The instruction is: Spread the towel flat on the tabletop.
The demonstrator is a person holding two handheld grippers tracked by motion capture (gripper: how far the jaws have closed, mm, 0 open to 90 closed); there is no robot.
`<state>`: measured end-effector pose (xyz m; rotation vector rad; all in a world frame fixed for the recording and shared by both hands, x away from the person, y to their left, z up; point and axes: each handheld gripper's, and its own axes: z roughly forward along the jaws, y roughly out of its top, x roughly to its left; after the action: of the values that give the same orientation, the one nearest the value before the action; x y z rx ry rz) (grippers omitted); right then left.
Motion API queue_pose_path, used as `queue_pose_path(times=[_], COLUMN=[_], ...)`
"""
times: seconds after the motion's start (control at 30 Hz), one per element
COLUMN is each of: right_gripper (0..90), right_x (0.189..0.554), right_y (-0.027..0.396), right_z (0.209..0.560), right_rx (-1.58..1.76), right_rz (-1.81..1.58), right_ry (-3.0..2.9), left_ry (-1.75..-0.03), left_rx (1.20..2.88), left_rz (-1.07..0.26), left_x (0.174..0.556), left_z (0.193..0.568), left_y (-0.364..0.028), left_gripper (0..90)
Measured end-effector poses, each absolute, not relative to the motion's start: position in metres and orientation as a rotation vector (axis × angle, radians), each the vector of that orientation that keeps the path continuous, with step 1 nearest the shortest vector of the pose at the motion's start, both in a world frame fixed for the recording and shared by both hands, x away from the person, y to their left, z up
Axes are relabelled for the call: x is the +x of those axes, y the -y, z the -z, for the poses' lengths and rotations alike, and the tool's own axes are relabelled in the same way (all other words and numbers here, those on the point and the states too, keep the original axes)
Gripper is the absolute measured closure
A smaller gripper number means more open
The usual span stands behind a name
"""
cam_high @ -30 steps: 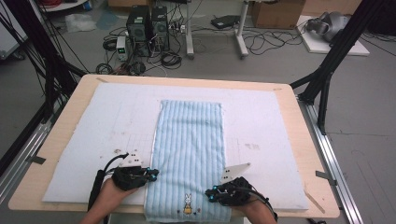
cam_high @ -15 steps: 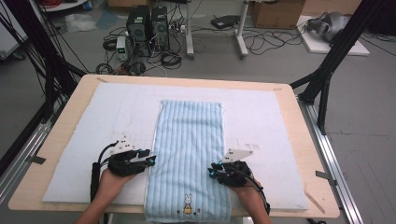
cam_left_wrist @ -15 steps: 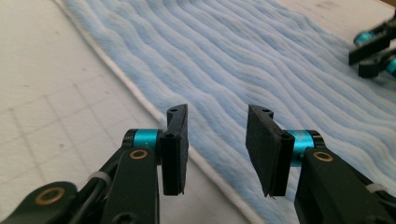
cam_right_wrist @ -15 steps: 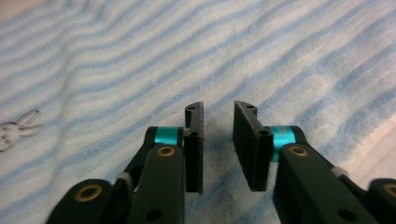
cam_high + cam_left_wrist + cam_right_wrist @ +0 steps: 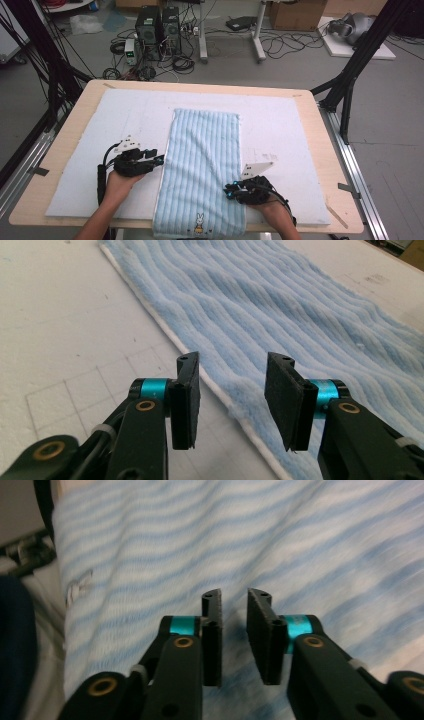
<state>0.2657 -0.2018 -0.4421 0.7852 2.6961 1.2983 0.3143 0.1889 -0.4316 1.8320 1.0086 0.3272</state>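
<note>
My left jaws stand apart, about half their travel, and they have just been opening. Nothing is pinched between them: the pads [image 5: 186, 390] straddle the left long edge of the towel [image 5: 300, 305], one pad over bare mat, the other over the pile, with the white hem running between them and pressed by neither. The left gripper [image 5: 157, 161] sits just beside that edge, about halfway along the towel's length, and points in toward it.

My right jaws are open by a narrow gap and have also just been opening. The pads [image 5: 260, 630] hang over striped pile with nothing clamped. The right gripper [image 5: 231, 190] lies on the towel's right long edge, nearer the towel's near end than the left gripper is.

The towel [image 5: 202, 165] lies flat, laid lengthwise away from me, down the middle of the white mat [image 5: 80, 150]. Its near end, with the small rabbit emblem [image 5: 199, 222], hangs slightly over the near rim of the counter [image 5: 30, 210].

Judgement: both grippers flank the towel at its long edges because each edge must be taken separately for an even lift or fold. The open jaws are set up for a fresh grip on the hems. The left pair is already aligned across its hem; the right pair would need more opening or a lower approach to take the cloth.
</note>
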Motion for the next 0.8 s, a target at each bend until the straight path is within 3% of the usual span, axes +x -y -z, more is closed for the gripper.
queue_pose_path(times=[0.4, 0.57, 0.73, 0.8], right_gripper=[71.5, 69.9, 68.7, 68.5], right_x=[0.296, 0.303, 0.312, 0.316], right_y=[0.235, 0.238, 0.241, 0.241], right_z=[0.432, 0.434, 0.437, 0.438], right_rx=[0.968, 0.980, 1.024, 1.039], right_rz=[-1.319, -1.301, -1.271, -1.256], right_ry=[-2.420, -2.410, -2.374, -2.365], left_ry=[-1.100, -1.178, -1.146, -1.117], left_rx=[1.810, 1.872, 1.902, 1.914], left_rz=[-0.388, -0.413, -0.426, -0.417], left_x=[0.382, 0.406, 0.409, 0.407], left_z=[0.431, 0.447, 0.450, 0.451], left_y=[-0.178, -0.168, -0.157, -0.153], left_gripper=[58.3, 68.5, 79.3, 79.7])
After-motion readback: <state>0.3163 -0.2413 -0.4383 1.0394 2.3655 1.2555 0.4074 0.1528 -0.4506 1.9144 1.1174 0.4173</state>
